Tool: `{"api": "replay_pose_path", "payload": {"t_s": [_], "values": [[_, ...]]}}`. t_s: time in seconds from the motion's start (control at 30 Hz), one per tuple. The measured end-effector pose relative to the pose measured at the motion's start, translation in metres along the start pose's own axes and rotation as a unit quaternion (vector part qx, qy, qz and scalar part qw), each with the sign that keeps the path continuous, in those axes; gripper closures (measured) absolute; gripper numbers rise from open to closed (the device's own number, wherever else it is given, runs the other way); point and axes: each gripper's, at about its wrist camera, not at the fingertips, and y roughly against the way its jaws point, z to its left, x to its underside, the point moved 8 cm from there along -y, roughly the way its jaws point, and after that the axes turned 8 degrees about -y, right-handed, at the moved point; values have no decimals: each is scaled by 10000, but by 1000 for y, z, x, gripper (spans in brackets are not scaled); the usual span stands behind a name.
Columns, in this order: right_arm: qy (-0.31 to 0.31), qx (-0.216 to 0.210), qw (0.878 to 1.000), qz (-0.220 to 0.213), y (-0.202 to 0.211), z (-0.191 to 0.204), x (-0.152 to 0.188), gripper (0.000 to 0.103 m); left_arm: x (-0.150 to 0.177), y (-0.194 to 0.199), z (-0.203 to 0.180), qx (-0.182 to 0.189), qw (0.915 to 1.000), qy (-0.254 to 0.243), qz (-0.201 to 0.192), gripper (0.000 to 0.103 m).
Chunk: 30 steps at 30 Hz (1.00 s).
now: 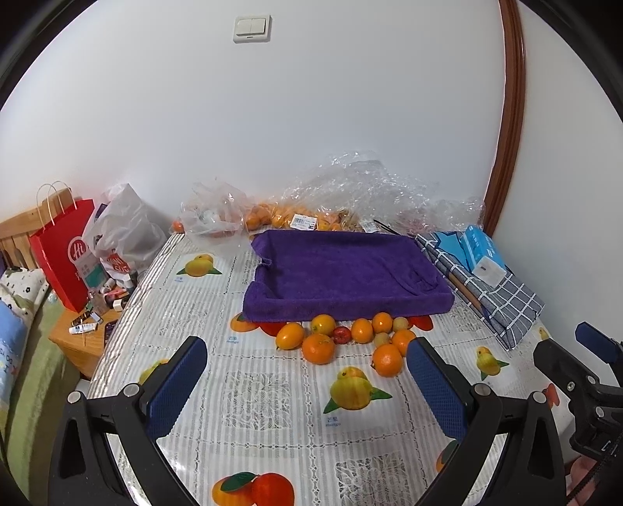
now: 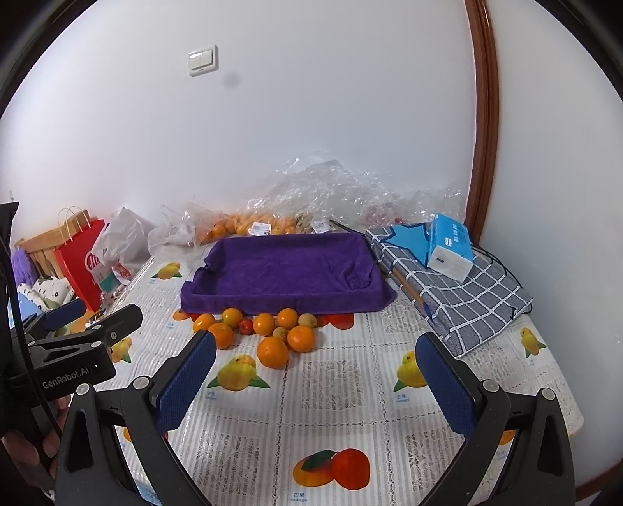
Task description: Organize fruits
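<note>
Lettering "GenRobot.AI" marks the left tongs, spread empty like the right tongs.

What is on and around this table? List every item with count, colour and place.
tray: one, lined with purple towel, middle of table, nothing in it
loose fruits: about ten, mostly orange, one small red, two or three pale yellow-green, clustered in front of the tray
bagged oranges: one clear bag, count unclear, behind the tray by the wall
crumpled clear plastic: against the wall, back right
checked cloth bag: one, grey and white, right of the tray
tissue pack: one, blue and white, on the checked bag
red paper bag: one, left, off the table
grey plastic bag: one, beside the red bag
tablecloth: white, fruit prints
light switch: one, white, on wall
left gripper: open, above table
right gripper: open, above table
</note>
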Motion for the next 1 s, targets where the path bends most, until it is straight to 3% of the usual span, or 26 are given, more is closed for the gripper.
{"api": "replay_pose_path", "payload": {"t_s": [0.17, 0.4, 0.57, 0.67, 0.9, 1.0], "values": [[-28, -40, 9999, 90, -13, -2, 2, 2, 4, -7, 6, -43, 10000, -30, 3, 0], [-49, -51, 9997, 252, -41, -12, 11, 2, 16, -38, 20, -58, 9992, 144, 362, 11], [-258, 75, 9996, 121, -62, -27, 17, 2, 23, -56, 29, -40, 9991, 213, 377, 11], [-229, 121, 9992, 303, -83, -31, 24, 4, 31, -73, 32, 61, 9982, 184, 574, 11], [-261, -171, 9946, 987, -129, -24, 45, 14, 45, -106, 40, 47, 9959, 198, 884, 11], [-167, -293, 9930, 1134, -142, -13, 57, 24, 54, -119, 42, 35, 9947, 260, 994, 11]]}}
